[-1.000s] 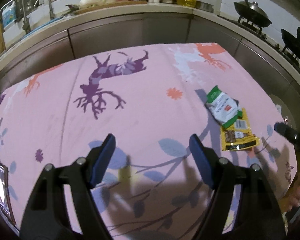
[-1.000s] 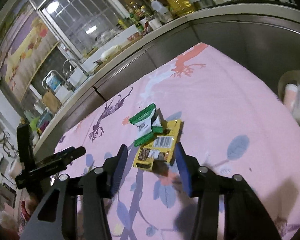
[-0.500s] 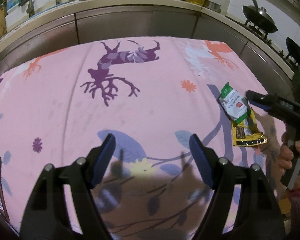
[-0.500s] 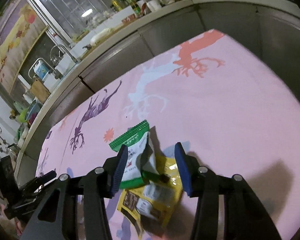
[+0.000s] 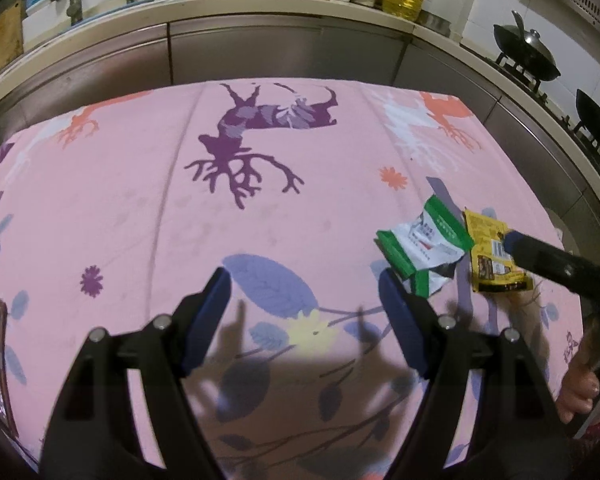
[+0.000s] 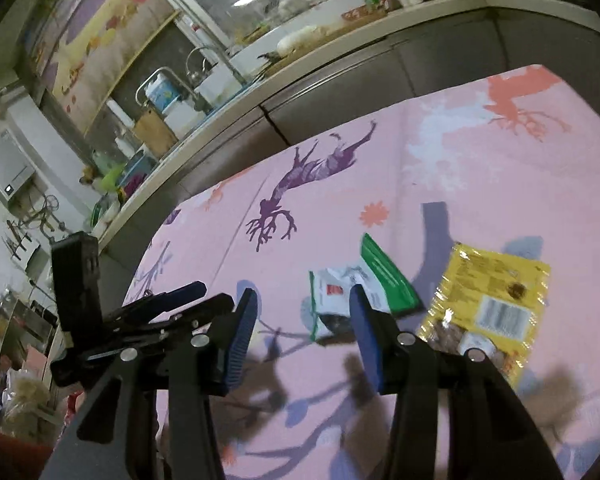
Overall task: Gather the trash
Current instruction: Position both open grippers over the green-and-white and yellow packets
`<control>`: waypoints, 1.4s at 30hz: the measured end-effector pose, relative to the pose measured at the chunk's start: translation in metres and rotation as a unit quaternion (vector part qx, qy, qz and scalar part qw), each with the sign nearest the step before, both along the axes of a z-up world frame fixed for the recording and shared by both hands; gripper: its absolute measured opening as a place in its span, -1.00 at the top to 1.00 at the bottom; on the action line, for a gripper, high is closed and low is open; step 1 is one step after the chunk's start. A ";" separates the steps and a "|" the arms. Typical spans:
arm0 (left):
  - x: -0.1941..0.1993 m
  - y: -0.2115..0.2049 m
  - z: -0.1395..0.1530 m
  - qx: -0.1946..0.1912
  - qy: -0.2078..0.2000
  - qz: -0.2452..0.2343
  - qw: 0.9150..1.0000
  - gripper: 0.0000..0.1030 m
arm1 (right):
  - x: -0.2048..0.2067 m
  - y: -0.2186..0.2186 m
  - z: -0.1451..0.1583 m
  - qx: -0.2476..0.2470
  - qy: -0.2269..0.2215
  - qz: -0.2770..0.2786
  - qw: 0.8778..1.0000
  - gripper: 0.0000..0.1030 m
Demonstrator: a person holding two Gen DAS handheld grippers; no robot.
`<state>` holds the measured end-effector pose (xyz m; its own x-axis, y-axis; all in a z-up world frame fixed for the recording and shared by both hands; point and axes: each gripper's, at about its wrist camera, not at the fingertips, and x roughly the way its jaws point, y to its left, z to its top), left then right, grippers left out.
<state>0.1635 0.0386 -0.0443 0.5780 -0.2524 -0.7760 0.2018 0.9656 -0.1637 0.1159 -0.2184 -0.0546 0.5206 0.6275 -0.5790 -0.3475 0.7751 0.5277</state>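
step: reaching for trash | my right claw [image 6: 302, 330] spread, empty | green wrapper [image 6: 356, 292] at 1 o'clock | next: straddle it, pinch

Right gripper [image 6: 302, 334]: swinging leftward across the pink tablecloth [image 5: 140, 208], jaws now parted over bare cloth just left of the green-and-white wrapper [image 6: 356, 294]. Yellow wrapper [image 6: 488, 308]: now lying outside its right finger. Green-and-white wrapper: now looking more crumpled, lying crosswise.
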 end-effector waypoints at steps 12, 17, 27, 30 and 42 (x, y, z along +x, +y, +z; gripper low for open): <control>-0.007 0.000 0.002 -0.003 -0.001 -0.003 1.000 -0.42 | -0.039 -0.049 -0.008 0.051 0.017 -0.062 0.997 0.10; -0.010 -0.002 0.001 -0.001 0.001 -0.005 1.000 -0.42 | -0.043 -0.062 -0.011 0.065 0.021 -0.078 0.995 0.10; -0.013 -0.005 0.001 -0.002 0.002 -0.005 1.000 -0.42 | -0.042 -0.080 -0.020 0.077 0.032 -0.105 0.991 0.10; -0.013 -0.005 0.001 -0.003 0.003 -0.005 1.000 -0.42 | -0.042 -0.084 -0.021 0.080 0.032 -0.110 0.990 0.10; -0.016 -0.006 0.003 -0.005 0.003 -0.008 1.000 -0.42 | -0.046 -0.089 -0.021 0.082 0.031 -0.117 0.989 0.10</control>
